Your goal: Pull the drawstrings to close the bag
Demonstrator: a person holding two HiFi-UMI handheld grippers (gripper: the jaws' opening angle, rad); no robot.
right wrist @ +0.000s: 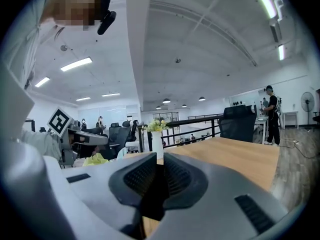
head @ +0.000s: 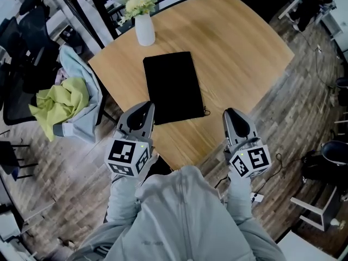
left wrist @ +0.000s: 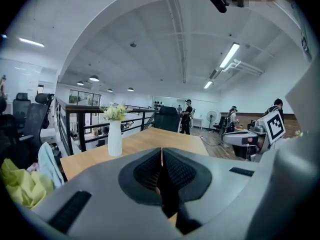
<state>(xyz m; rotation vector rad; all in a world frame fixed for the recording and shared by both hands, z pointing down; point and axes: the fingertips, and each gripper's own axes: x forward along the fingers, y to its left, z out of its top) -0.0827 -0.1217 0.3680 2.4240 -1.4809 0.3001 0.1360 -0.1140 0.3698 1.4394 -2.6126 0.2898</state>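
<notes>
The bag (head: pixel 173 86) lies flat on the table (head: pixel 239 48), long axis running away from the person, its near edge ahead: the left hand-held gripper (head: pixel 147 109) is just beside the near-left corner, the right hand-held gripper (head: pixel 230 114) nearer the drawstring (head: pixel 206 112) at the near-right corner. Only the head view shows bag and drawstring; both gripper views show jaws closed together, empty

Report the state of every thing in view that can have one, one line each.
Black bag: lying flat on the table, ungathered, not gripped.
Left hand-held gripper: shut, empty.
Right hand-held gripper: shut, empty.
Vase: upright, holding flowers.
Yellow-green cloth: crumpled, off the table.
</notes>
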